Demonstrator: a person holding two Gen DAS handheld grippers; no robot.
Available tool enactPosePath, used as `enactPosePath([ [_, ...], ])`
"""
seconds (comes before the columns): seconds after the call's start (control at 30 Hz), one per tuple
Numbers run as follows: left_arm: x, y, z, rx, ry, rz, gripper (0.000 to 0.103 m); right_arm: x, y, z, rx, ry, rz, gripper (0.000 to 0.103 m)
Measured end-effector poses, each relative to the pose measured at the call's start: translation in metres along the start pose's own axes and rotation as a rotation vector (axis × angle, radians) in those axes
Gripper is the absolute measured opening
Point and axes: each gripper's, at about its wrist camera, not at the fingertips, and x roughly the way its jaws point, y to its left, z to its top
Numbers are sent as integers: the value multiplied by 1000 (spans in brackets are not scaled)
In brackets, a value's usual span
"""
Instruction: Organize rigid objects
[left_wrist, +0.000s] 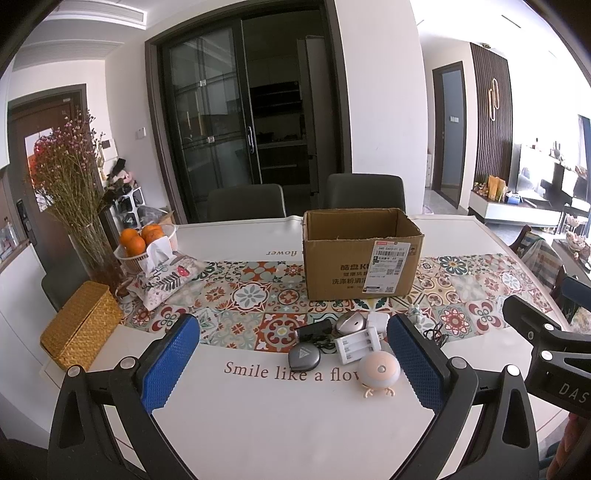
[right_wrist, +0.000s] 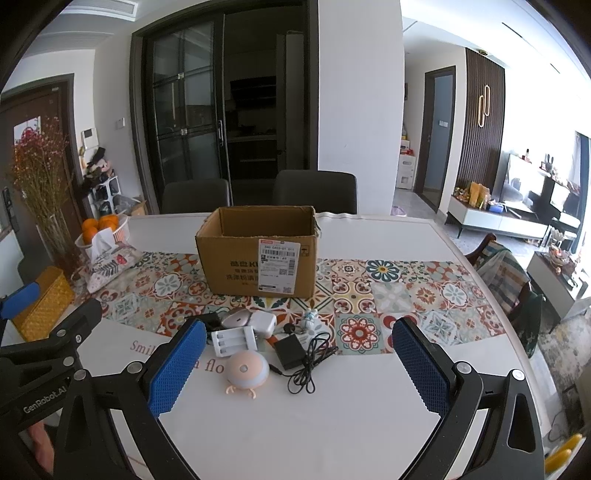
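A: Where do the things lie?

B: In a small heap on the white surface (right_wrist: 332, 424), just in front of the open cardboard box (right_wrist: 258, 254), which stands upright on the patterned runner (right_wrist: 406, 291). The white battery charger (right_wrist: 233, 340) lies flat, its long axis running left to right. Just in front of it sits the round peach night light (right_wrist: 246, 370), little feet toward the camera. Right of that lie a black adapter (right_wrist: 290, 350) and its tangled cable (right_wrist: 310, 365).

A: And the tongs?

B: Both spread wide, holding nothing. The left tongs (left_wrist: 291, 363) frame the heap, with a grey oval case (left_wrist: 303, 357) between them. The right tongs (right_wrist: 299, 365) hover above the near edge.

A: Room to move?

B: Bare surface in front and to the right. At the left stand a woven basket (left_wrist: 79, 325), a bowl of oranges (left_wrist: 142, 240) and a vase of dried flowers (left_wrist: 70, 192).
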Motion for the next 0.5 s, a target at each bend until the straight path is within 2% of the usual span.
enactPosePath([
  [0.5,2,2,0,-3,6,3,103,3,1,0,-4,7,4,101],
])
